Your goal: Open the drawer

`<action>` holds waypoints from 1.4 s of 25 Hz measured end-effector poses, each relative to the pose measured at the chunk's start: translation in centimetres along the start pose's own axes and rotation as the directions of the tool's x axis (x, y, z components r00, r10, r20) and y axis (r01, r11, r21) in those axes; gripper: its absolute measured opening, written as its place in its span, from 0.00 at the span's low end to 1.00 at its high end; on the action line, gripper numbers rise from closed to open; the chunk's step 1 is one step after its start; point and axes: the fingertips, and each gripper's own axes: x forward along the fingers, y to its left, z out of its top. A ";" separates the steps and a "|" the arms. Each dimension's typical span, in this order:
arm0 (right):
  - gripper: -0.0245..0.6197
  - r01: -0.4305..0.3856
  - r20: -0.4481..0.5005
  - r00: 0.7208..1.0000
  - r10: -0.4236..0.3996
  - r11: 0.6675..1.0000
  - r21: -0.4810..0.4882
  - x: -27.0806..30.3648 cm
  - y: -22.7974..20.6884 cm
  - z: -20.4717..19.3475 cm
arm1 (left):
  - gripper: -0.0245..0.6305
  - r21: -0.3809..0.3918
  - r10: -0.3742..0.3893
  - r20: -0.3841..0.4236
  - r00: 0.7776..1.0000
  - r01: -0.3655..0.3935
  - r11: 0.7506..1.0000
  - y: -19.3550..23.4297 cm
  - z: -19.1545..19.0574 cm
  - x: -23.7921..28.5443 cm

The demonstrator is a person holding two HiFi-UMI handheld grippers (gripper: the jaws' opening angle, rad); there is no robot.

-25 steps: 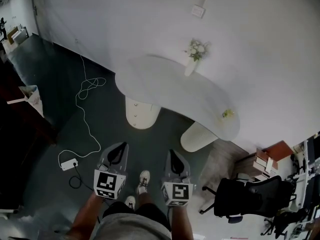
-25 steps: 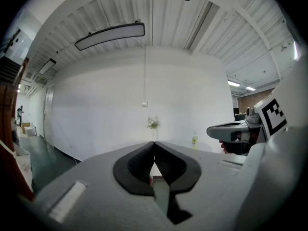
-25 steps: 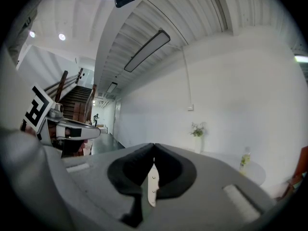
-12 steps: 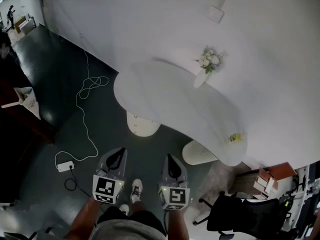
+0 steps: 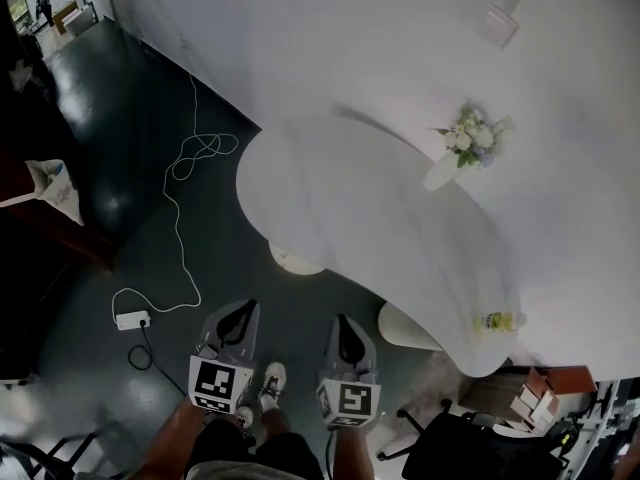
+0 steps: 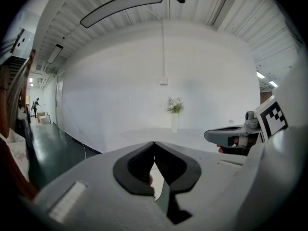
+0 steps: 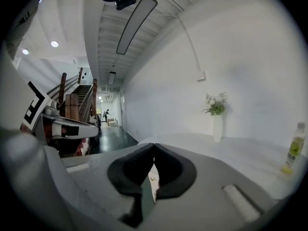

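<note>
White tabletop (image 5: 380, 218) stands ahead; no drawer shows in any view. Left tongs (image 5: 243, 308) and right tongs (image 5: 343, 320) are pinched together and empty, over the dark floor (image 5: 130, 158). Vase (image 5: 445, 168) and bottle (image 5: 497, 320) sit on the tabletop. Judgement: task not begun, drawer yet to be found.

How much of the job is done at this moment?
Done: nothing; no drawer shows in any view. In hand: left gripper and right gripper are shut and empty, above the dark floor near the white oval table. Left: find the drawer, grip it, pull it open.
</note>
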 end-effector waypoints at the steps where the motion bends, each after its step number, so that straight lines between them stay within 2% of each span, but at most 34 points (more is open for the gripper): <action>1: 0.04 -0.007 -0.005 1.000 0.007 1.000 0.000 0.9 -0.1 -0.5 | 0.05 -0.004 0.010 -0.001 1.000 -0.010 1.000 0.5 -0.4 0.7; 6: 0.04 -0.027 -0.015 1.000 0.027 1.000 -0.012 4.9 0.2 -2.9 | 0.05 -0.020 0.037 0.003 0.999 -0.037 0.999 2.4 -2.8 3.5; 15: 0.04 0.009 -0.015 1.000 -0.009 1.000 -0.025 9.2 1.0 -8.7 | 0.05 -0.033 -0.044 -0.029 0.999 0.043 0.999 4.0 -8.8 8.3; 21: 0.04 0.067 -0.012 0.998 -0.067 0.998 -0.022 11.9 1.0 -13.6 | 0.05 -0.038 -0.093 -0.053 0.994 0.091 0.995 6.1 -14.6 11.2; 29: 0.04 0.123 -0.028 0.992 -0.124 0.992 -0.032 14.8 1.4 -20.9 | 0.05 -0.036 -0.158 -0.075 0.985 0.156 0.987 6.9 -23.2 14.5; 35: 0.04 0.148 -0.045 0.988 -0.149 0.989 -0.028 17.0 0.4 -25.8 | 0.05 -0.032 -0.180 -0.080 0.981 0.177 0.984 7.1 -27.7 17.8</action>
